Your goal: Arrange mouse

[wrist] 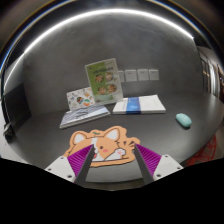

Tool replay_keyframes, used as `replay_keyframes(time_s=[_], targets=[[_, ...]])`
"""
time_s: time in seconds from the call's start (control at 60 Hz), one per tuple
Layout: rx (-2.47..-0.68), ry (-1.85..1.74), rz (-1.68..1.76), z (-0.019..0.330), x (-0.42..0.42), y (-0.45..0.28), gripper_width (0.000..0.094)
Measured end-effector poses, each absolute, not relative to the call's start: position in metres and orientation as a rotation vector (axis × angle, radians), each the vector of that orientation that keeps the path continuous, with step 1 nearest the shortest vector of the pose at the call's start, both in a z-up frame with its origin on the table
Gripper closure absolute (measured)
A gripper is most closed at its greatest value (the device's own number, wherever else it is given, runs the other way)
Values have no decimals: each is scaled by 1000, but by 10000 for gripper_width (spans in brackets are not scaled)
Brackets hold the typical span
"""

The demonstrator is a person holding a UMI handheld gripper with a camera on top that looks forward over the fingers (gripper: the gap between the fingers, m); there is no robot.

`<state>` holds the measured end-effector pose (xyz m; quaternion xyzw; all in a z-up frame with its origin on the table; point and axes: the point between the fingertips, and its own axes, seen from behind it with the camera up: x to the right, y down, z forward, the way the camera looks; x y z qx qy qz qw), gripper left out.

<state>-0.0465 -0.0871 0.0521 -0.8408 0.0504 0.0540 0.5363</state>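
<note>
A small teal mouse (183, 120) lies on the grey table (160, 135), beyond my fingers and well off to the right. A corgi-shaped orange and white mouse pad (105, 143) lies flat on the table just ahead of and partly between my fingers. My gripper (113, 165) is open, its purple pads (80, 157) standing wide apart on either side of the near edge of the mouse pad. Nothing is held.
An open book (85, 116) lies beyond the mouse pad, and a blue and white booklet (139, 104) lies to its right. Two picture cards (101, 79) lean against the wall. A dark screen (14, 106) stands at the far left.
</note>
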Motion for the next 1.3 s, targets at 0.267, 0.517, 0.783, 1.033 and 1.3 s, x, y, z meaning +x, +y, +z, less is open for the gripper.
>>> replay_keyframes(time_s=[0.267,0.517,0.783,1.033,1.3], targets=[[-2000,158,-97,56,85,-86,106],[-1992,181,-124,43,244,-27,114],[-2108,81,-44,-1,299,27,148],[-2175,139,-20,-16,307,35,397],[-2166,204,-91,-13,315,32,530]])
